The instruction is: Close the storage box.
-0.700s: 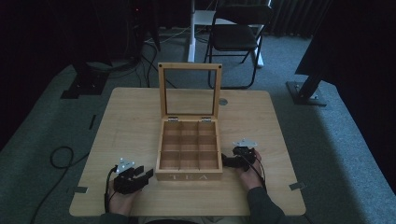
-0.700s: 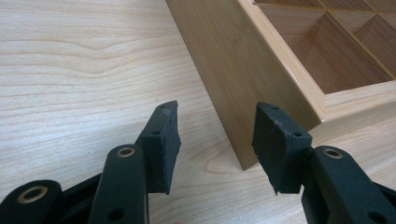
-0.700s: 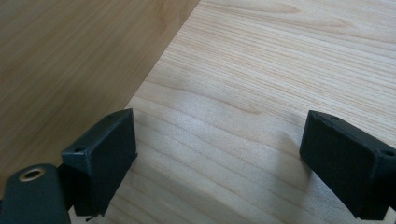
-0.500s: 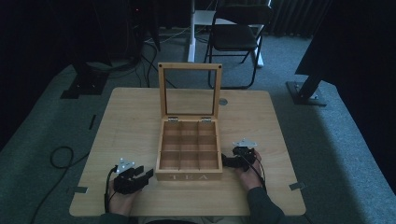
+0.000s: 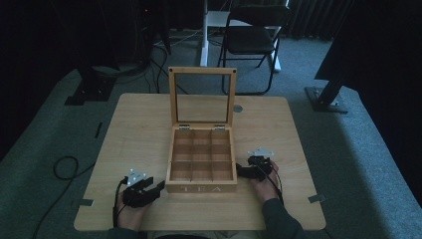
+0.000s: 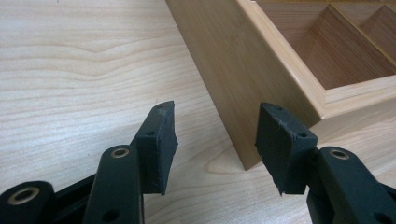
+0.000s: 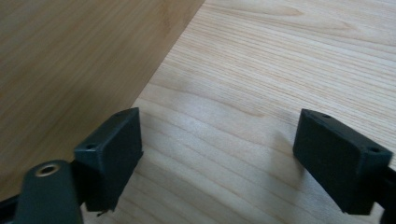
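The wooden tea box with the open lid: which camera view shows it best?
The high view: the whole wooden tea box shows, with its upright lid and empty compartments. The left gripper view shows one corner and some dividers; the right gripper view shows one bare side wall.

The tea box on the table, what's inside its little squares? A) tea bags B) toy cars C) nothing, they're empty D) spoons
C: the tea box stands with its lid up, and in the high view every compartment shows only bare wood; the corner compartments in the left gripper view are bare too.
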Demonstrator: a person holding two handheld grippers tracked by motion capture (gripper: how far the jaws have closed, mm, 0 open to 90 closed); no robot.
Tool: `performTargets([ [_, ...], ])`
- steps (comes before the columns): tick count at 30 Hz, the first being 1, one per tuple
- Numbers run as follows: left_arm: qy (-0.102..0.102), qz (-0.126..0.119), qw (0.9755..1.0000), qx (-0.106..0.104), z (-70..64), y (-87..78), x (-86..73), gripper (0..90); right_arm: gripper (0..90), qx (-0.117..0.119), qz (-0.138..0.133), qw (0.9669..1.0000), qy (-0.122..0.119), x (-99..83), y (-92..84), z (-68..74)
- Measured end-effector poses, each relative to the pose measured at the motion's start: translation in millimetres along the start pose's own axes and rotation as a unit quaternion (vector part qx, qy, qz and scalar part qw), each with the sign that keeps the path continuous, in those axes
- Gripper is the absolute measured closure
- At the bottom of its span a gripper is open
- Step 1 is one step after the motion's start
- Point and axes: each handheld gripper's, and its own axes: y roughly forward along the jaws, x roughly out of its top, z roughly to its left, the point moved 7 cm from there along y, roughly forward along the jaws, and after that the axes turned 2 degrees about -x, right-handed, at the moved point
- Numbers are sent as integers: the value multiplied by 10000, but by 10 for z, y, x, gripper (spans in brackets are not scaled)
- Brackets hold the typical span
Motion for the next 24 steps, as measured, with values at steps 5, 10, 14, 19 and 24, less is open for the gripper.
performTargets([
  [5, 64, 51, 10000, -18, -21, 19, -14, 476, 243, -141, 200, 9996, 155, 23, -20, -31],
  [10, 65, 66, 10000, -14, -24, 24, -20, 477, 331, -153, 403, 9989, 177, 49, -44, -15],
  [14, 65, 44, 10000, -12, -23, 20, -15, 476, 374, -24, 426, 9990, 131, 82, -82, 23],
  [19, 49, 57, 10000, -16, -22, 24, -21, 476, 452, 125, 387, 9989, 241, 147, -104, -39],
  [24, 45, 69, 10000, -18, -20, 33, -26, 476, 472, 90, 160, 9995, 261, 282, -184, -128],
])
